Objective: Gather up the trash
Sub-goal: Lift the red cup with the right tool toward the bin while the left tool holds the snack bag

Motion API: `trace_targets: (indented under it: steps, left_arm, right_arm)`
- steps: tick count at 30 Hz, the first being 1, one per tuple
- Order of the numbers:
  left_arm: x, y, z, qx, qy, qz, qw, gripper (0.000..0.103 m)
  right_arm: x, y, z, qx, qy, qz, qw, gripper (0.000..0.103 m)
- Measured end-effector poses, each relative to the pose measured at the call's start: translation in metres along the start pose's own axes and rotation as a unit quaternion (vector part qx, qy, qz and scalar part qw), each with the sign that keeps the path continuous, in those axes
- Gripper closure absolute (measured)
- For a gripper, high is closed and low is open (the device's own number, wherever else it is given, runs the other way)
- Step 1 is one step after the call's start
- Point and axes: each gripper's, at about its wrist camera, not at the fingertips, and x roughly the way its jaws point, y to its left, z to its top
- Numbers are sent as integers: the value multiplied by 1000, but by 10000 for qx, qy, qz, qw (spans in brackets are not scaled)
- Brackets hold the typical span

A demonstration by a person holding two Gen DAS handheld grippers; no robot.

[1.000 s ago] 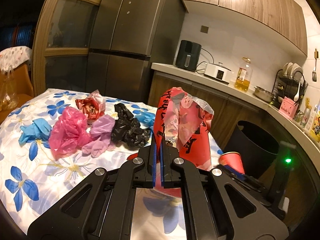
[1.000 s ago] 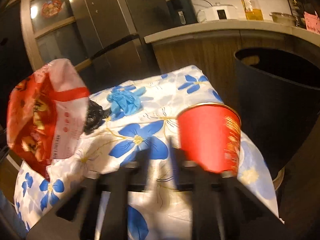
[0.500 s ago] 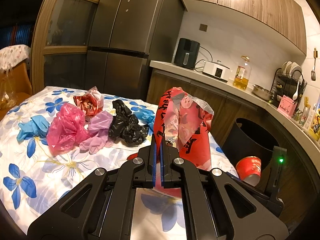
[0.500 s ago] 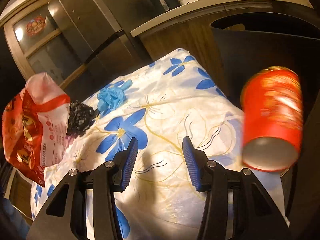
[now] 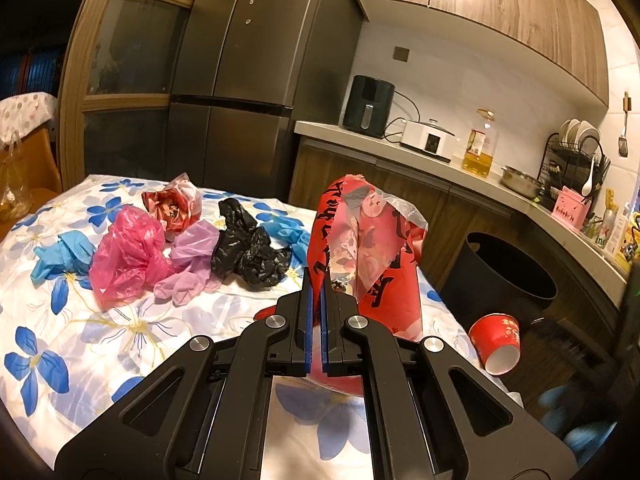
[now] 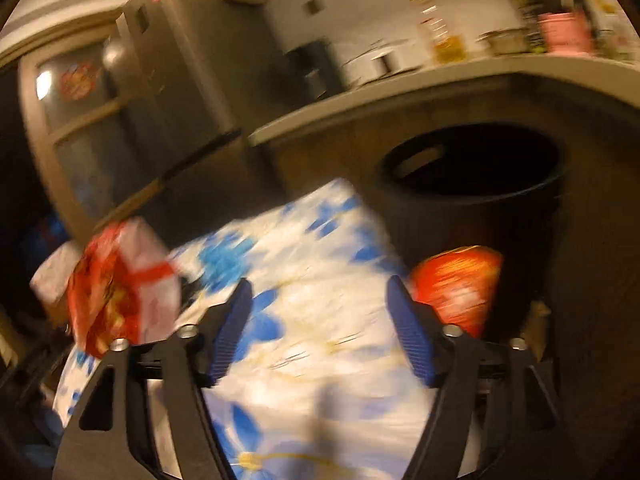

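My left gripper (image 5: 316, 296) is shut on a red printed plastic bag (image 5: 368, 248) and holds it upright above the floral table (image 5: 80, 344). The bag also shows in the blurred right wrist view (image 6: 120, 292). My right gripper (image 6: 320, 312) is open wide and empty above the table's right end. A red paper cup (image 5: 496, 340) is on its side in the air beside the table's right edge, below the rim of the black trash bin (image 5: 508, 276). In the right wrist view the cup (image 6: 460, 284) is just right of my right finger, in front of the bin (image 6: 472, 184).
On the table lie a pink bag (image 5: 128, 252), a purple glove (image 5: 188, 264), a black bag (image 5: 248, 252), blue gloves (image 5: 60, 252) and a red wrapper (image 5: 172, 204). A kitchen counter (image 5: 440, 164) with appliances runs behind. A fridge (image 5: 240, 80) stands at the back.
My right gripper has opened and let go of the red cup. The cup has dropped off the table's right side and tipped over. The left gripper has held still.
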Motion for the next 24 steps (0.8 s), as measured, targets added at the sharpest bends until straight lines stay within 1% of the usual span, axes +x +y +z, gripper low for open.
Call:
trace_targets:
  steps: [1, 3, 4, 6, 8, 9, 12, 14, 17, 19, 21, 24]
  left_arm:
    - [0, 0, -1, -13, -1, -25, 10000, 102]
    - [1, -2, -2, -20, 9, -65, 10000, 102]
    - [1, -3, -3, -9, 11, -88, 10000, 102]
    - [1, -5, -5, 40, 8, -103, 9999, 102]
    - [2, -6, -6, 65, 17, -102, 9999, 102]
    - [3, -7, -6, 65, 27, -112, 9999, 102]
    - [4, -8, -7, 104, 22, -103, 9999, 102]
    - [4, -10, -6, 128, 5, -76, 9999, 102]
    - [5, -10, -6, 117, 17, -72, 9999, 102]
    - [6, -11, -6, 139, 28, -79, 9999, 102]
    - [7, -12, -6, 169, 29, -83, 9998, 102]
    - [9, -14, -5, 157, 40, -103, 9998, 102]
  right_arm:
    - [0, -7, 1, 32, 40, -104, 9999, 21]
    - [7, -26, -1, 109, 208, -456, 9987, 19]
    - [10, -33, -2, 165, 273, -497, 9983, 19]
    - [15, -47, -5, 409, 389, -495, 9972, 19]
    - [24, -55, -7, 629, 485, -380, 9961, 19]
    - [31, -57, -8, 637, 543, -341, 9959, 19]
    - [50, -67, -9, 928, 812, -200, 9922, 21]
    - [56, -69, -9, 995, 882, -222, 9909, 25]
    - [70, -72, -10, 1113, 1101, -170, 9875, 33]
    - [74, -70, -9, 1118, 1173, -154, 9867, 40]
    - [76, -69, -7, 1061, 1179, -148, 9872, 43]
    - [75, -59, -7, 816, 1147, -137, 9900, 51]
